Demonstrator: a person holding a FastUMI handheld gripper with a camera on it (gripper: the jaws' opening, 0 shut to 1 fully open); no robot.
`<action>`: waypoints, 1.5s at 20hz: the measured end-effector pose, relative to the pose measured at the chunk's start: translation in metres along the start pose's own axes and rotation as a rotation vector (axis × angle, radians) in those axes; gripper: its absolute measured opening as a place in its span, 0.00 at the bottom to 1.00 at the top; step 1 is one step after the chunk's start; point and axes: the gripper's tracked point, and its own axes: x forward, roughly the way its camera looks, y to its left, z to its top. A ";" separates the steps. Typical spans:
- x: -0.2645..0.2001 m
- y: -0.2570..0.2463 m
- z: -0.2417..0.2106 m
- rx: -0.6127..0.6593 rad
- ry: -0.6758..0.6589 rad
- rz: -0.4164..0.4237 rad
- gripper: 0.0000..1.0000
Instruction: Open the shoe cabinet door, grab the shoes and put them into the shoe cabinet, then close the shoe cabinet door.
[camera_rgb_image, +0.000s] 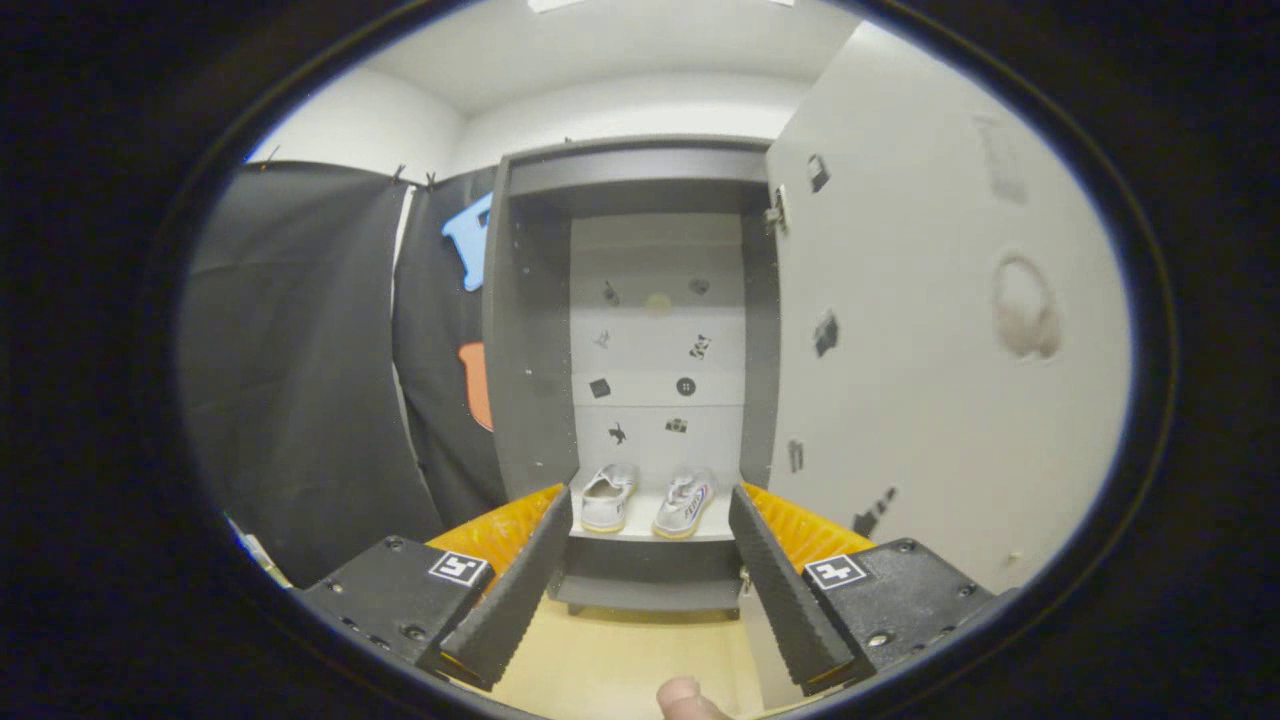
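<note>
We record the gripper (650, 555) with its two fingers spread wide and holding nothing, the gap between them framing the tall dark-grey shoe cabinet (530, 340) ahead. The cabinet's pale flat door (930, 330) stands swung open on the right side. On the light bottom shelf (640, 528), beyond the fingertips, we see the pair of white low-top shoes (648, 498) side by side, just apart. Their long axes run front to back, heels toward us and toes toward the pale back panel (655, 330), the right shoe angled slightly. A fingertip (688, 700) shows below the fingers, over the yellowish floor (620, 660).
</note>
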 end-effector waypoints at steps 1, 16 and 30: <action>-0.020 -0.005 0.008 0.006 -0.018 0.003 1.00; -0.157 -0.212 0.045 0.031 -0.089 -0.214 1.00; -0.068 -0.241 -0.040 -0.001 0.119 -0.118 0.96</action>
